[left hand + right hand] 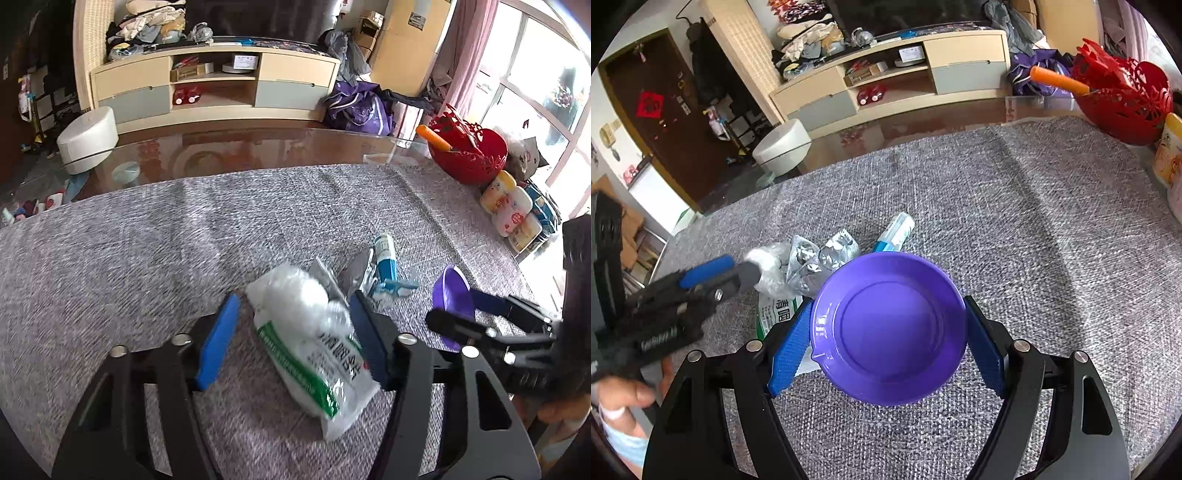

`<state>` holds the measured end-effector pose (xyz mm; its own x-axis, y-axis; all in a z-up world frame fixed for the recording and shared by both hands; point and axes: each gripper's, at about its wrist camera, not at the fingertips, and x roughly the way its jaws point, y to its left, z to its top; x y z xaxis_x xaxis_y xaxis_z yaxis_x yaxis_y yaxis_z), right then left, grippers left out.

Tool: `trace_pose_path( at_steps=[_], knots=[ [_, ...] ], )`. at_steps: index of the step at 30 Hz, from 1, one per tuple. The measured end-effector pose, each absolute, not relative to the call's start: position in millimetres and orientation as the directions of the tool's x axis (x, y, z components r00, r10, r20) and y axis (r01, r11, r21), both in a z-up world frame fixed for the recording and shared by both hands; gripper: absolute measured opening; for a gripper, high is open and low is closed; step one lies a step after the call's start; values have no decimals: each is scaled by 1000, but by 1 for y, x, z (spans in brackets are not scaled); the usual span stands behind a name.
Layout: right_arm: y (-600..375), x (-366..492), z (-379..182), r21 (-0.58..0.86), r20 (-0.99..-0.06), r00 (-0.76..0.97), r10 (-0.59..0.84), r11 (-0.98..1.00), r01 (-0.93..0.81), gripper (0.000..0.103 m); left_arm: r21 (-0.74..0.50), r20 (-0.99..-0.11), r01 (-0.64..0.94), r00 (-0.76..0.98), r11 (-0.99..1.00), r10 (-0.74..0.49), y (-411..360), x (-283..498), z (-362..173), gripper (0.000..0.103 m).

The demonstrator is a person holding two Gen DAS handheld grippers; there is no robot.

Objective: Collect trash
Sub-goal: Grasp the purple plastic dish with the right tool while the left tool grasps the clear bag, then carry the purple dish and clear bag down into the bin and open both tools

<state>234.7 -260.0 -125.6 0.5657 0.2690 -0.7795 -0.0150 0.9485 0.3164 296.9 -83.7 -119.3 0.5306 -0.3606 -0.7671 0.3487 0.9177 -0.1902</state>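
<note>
In the left wrist view, a table covered by a grey, coarsely woven cloth (pixel 184 236) is seen, with a bare glossy glass edge (pixel 236 147) along its far side. Beyond it a cream cabinet (pixel 214 85) with grey drawer fronts is heaped with clothes, and a window fills the right of the room. A red openwork plastic basket (pixel 469 155) stands at the far right corner of the table, an orange handle (pixel 432 137) jutting from it, and pale printed packs (pixel 511 210) are stacked along the right edge. The left gripper (pixel 295 332) is spread wide, its blue pads (pixel 216 343) on either side of a crinkled white plastic bag (pixel 314 339) with a green stripe; the right pad lies against the bag, the left pad stands apart. Just behind the bag, silvery foil blister packs (pixel 354 269) and a blue-and-white tube (pixel 386 258) lie on the cloth near the table's middle. To the right, a purple dish (pixel 452 295) is seen edge-on in the other gripper.

In the right wrist view, the right gripper (pixel 888 328) is clenched on the round, smooth purple plastic dish (pixel 890 325), a textured blue pad (pixel 790 343) pressed to each side of the rim. Past the dish lie the foil packs (pixel 820 258), the tube (pixel 895 230) and the bag (pixel 775 295), with the left gripper (pixel 738 271) reaching in over them. A dark brown door (pixel 657 118) bears a red ornament at the room's left.
</note>
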Motion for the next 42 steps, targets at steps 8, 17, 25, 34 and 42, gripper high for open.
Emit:
trace_pose_path(
  at_steps=[8,17,25,34,42],
  knots=[
    [-256,230,-123,321,-776,566,278,947,-24,79,-193,-790,383,485,903,-375,-91,301,-129,19],
    [-247,200,-91,293,-750,607,263,955,-51,79,-116,-739,375,586,920,-332,-80,252,-83,16],
    [-242,155,-62,273,-730,633,258,959,-75,79,-131,-721,350,608,927,-331,-61,191,-56,16],
    [-231,90,-56,261,-724,638,264,960,-101,79,-146,-715,353,608,924,-345,-46,103,-51,16],
    [-216,47,-81,260,-756,597,269,960,-103,79,-166,-747,351,565,921,-350,-40,47,-78,16]
  ],
)
